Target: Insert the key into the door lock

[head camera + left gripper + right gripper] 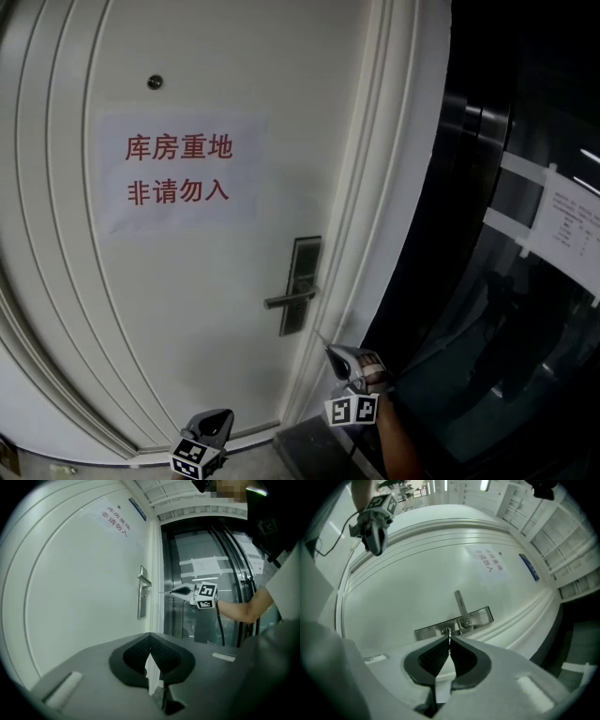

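Observation:
A white door [187, 300] carries a metal lock plate [302, 286] with a lever handle [289, 300]. My right gripper [336, 352] is shut on a thin key [323, 338] and hovers just below and right of the plate. In the right gripper view the key's blade [449, 637] sticks out past the jaw tips, close to the keyhole [446, 630] beside the handle [461, 606]; whether it touches cannot be told. My left gripper [225, 414] hangs low by the door's bottom, shut [150, 649] and holding nothing.
A paper sign [178, 171] with red characters is stuck on the door, with a peephole [155, 82] above it. To the right of the door frame [380, 216] are dark glass panels [487, 309] with a taped notice [567, 220].

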The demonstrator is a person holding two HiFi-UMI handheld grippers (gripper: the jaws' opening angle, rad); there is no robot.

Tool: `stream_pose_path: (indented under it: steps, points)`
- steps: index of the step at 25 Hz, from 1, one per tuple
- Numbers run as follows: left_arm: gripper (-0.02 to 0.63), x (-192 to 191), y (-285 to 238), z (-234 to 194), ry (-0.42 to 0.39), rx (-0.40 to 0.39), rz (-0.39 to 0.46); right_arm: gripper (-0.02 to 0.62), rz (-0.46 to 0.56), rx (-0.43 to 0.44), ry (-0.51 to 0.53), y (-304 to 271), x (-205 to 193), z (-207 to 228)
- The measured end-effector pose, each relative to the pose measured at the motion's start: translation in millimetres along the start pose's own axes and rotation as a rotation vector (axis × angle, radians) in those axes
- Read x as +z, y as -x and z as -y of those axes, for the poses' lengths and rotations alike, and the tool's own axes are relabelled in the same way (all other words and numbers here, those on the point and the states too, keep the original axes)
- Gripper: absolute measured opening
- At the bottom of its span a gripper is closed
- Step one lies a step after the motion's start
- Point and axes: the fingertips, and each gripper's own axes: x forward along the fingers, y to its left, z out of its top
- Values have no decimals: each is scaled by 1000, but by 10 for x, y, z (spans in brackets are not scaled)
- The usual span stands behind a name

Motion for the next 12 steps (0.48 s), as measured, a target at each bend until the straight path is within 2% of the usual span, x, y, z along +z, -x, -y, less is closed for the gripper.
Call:
stream_pose_path:
  steps: [4,12]
  points:
    - [2,-115,7,-127,3,40,-3,11,5,32,79,-285,-40,-24]
    - [2,-106,5,-177,0,67,-4,11,14,62,110,-741,-142,-88]
